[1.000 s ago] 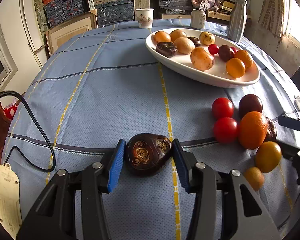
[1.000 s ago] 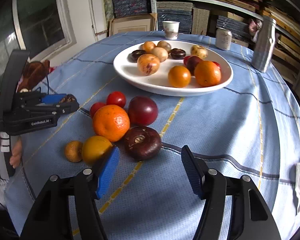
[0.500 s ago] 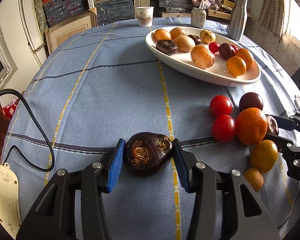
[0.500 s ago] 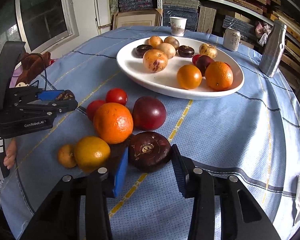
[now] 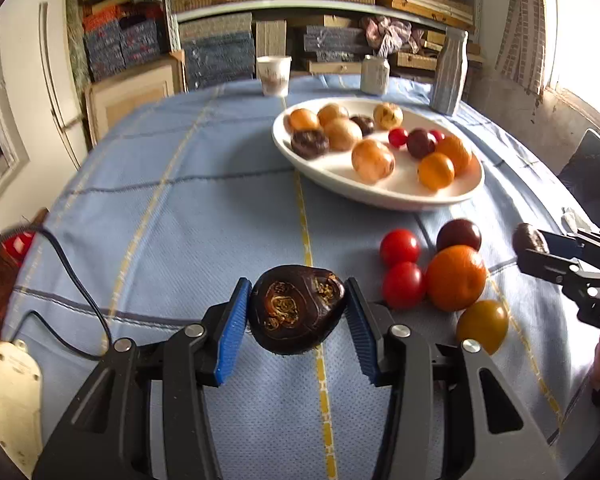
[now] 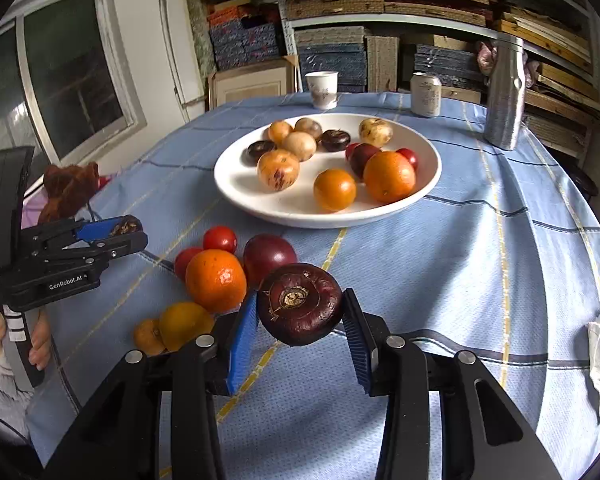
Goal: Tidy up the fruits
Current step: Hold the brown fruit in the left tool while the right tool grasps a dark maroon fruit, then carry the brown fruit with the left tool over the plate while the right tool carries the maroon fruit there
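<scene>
While my left gripper (image 5: 296, 316) has its jaws pinching one dark fruit (image 5: 296, 314) above the blue-clothed worktop (image 5: 180, 220), my right gripper (image 6: 300, 320) jaws pinch another dark purple fruit (image 6: 300, 304); loose fruit lies near the white plate (image 6: 260, 208).

The left tool (image 5: 296, 316) was clamped on a dark brown fruit (image 5: 296, 314), its blue pads pressing both sides, above the blue checked cloth of the bench (image 5: 204, 216). To the right lay two red tomatoes (image 5: 400, 247), a dark plum (image 5: 459, 234), an orange (image 5: 456, 278) and a yellow-orange fruit (image 5: 482, 326), close together. Farther back stood a white plate (image 5: 340, 176) loaded with fruit. At the right edge, the right tool (image 5: 530, 246) pinched another dark fruit (image 5: 527, 238).
</scene>
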`<action>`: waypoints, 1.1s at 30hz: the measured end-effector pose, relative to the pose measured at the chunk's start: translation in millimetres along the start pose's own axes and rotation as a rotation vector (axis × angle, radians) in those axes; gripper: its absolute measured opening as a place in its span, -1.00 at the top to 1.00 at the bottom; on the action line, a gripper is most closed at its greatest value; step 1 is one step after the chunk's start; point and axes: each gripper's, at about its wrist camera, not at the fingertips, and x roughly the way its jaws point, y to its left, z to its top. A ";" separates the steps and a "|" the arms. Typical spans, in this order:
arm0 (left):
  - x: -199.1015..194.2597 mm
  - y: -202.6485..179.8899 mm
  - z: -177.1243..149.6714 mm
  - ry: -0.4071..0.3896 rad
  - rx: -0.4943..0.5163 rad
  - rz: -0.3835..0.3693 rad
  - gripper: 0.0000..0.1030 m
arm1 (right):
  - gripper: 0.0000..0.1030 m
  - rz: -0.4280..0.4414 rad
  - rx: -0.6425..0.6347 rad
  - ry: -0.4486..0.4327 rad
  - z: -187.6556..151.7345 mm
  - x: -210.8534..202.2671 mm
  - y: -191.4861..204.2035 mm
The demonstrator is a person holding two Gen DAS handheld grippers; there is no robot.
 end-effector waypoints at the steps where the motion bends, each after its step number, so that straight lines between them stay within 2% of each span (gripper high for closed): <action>1: -3.5 -0.3 3.9 -0.010 0.001 0.001 0.09 | 0.17 0.008 0.015 -0.007 0.9 -3.4 -3.6; 5: -19.3 -3.5 36.5 -0.042 0.024 0.014 0.09 | 0.17 0.015 0.037 -0.041 17.1 -20.9 -15.4; 9: -37.5 -9.9 85.6 -0.106 0.039 0.016 0.09 | 0.17 -0.030 0.006 -0.121 50.1 -51.0 -19.0; 12: -42.4 -18.6 110.2 -0.141 0.043 -0.002 0.09 | 0.18 -0.053 -0.018 -0.183 75.3 -72.1 -19.2; 16: -35.4 -33.9 138.2 -0.162 0.050 -0.039 0.09 | 0.18 -0.066 -0.024 -0.245 107.8 -84.5 -23.1; 19: -17.1 -42.8 148.6 -0.144 0.056 -0.059 0.09 | 0.18 -0.058 -0.010 -0.259 130.8 -77.5 -27.6; 24: 19.7 -35.5 133.1 -0.077 0.027 -0.084 0.09 | 0.18 -0.031 -0.005 -0.218 148.0 -43.3 -28.8; 26: 20.8 -23.2 108.5 -0.038 0.024 -0.094 0.09 | 0.18 -0.015 -0.008 -0.202 144.0 -32.7 -27.8; 30: 11.3 -0.6 56.3 0.033 0.042 -0.045 0.09 | 0.18 0.021 -0.009 -0.174 132.2 -18.2 -24.3; 33: 8.6 -1.0 25.1 0.068 0.071 -0.041 0.09 | 0.18 0.035 -0.001 -0.153 131.6 -9.3 -24.1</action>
